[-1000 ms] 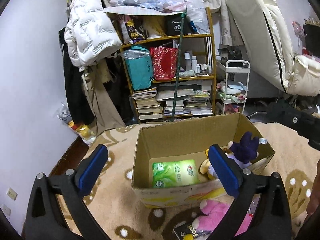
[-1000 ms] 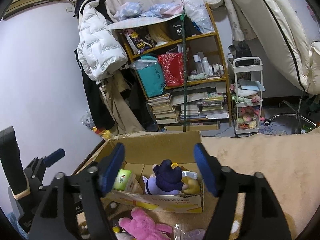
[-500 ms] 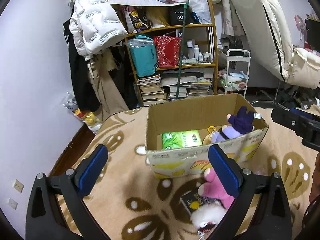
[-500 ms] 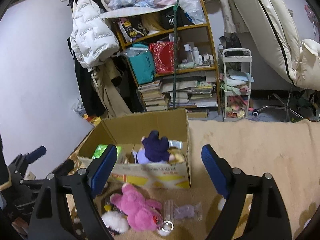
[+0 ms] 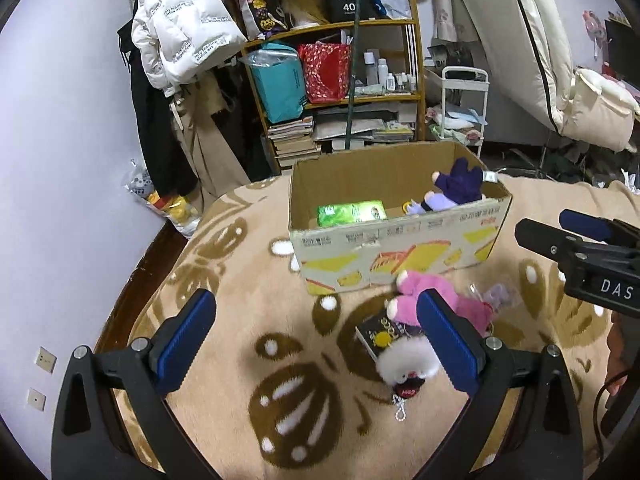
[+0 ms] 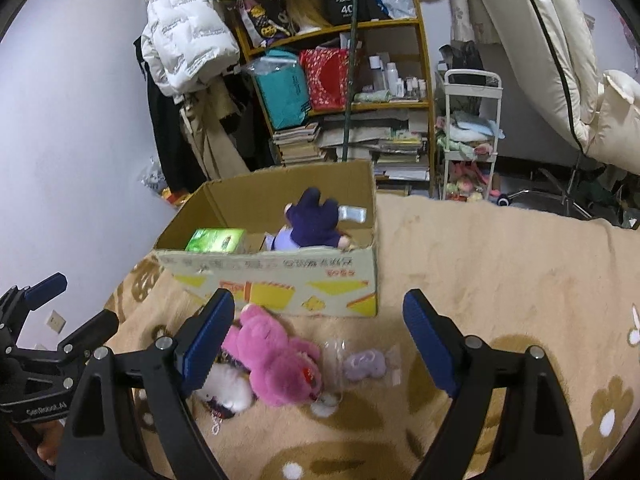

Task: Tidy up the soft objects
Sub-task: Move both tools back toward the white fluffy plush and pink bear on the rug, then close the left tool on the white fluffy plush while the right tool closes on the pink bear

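A cardboard box (image 5: 400,256) (image 6: 280,284) stands on the patterned blanket and holds a purple plush (image 5: 456,192) (image 6: 312,224) and a green pack (image 5: 350,213) (image 6: 216,240). In front of the box lie a pink plush (image 6: 272,360) (image 5: 404,300), a white fluffy keychain (image 5: 404,364) (image 6: 228,390), a small dark box (image 5: 374,338) and a bagged lilac item (image 6: 364,364). My left gripper (image 5: 314,340) is open over the blanket, its right finger partly covering the pink plush. My right gripper (image 6: 320,342) is open above the pink plush and the lilac item, touching neither.
A crowded wooden shelf (image 5: 340,92) with books, bags and bottles stands behind the box. A white jacket (image 5: 184,36) hangs at the left, a white cart (image 6: 470,132) at the right. The blanket (image 6: 500,280) stretches bare to the right. A green pole (image 5: 354,68) leans on the shelf.
Both grippers have pulled back from the box and tilted down, bringing the pink plush, white keychain and lilac bag into full view. The right jaws have widened a little.
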{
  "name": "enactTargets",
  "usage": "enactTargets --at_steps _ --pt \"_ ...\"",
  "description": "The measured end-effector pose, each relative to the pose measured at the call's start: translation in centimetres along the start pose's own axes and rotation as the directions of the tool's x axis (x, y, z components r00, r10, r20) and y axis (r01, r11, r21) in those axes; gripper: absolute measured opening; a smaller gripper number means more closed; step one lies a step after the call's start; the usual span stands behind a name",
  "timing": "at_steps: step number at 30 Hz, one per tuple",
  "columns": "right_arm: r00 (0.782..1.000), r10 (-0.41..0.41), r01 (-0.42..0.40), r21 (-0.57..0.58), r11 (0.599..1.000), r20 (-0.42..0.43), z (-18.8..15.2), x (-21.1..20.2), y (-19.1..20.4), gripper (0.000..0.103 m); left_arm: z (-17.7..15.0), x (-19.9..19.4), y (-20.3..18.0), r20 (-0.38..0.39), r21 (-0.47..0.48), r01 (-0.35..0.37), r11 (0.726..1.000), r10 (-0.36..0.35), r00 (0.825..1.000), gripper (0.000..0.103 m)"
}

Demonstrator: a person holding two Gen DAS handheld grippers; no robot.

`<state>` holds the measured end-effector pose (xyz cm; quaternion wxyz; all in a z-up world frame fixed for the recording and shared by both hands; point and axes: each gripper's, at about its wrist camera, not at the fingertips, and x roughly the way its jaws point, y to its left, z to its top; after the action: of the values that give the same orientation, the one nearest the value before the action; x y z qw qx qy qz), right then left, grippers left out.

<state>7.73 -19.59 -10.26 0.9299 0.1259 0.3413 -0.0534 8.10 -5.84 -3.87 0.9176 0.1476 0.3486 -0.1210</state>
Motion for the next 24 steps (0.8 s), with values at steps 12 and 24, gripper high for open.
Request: enactTargets --at_steps 12,24 --pt "0.997 0.063 -0.063 -0.009 0.998 -0.039 -0.7 1.9 1.0 0.09 -0.9 2.1 -0.4 -0.049 -0.008 0.023 1.0 -0.024 0.999 0.099" --pt "0.994 0.084 -0.085 -0.011 0.996 -0.072 -0.8 4.4 1.3 0.091 -1.2 4.9 -1.4 -0.062 0.019 0.009 1.0 -0.008 0.998 0.099"
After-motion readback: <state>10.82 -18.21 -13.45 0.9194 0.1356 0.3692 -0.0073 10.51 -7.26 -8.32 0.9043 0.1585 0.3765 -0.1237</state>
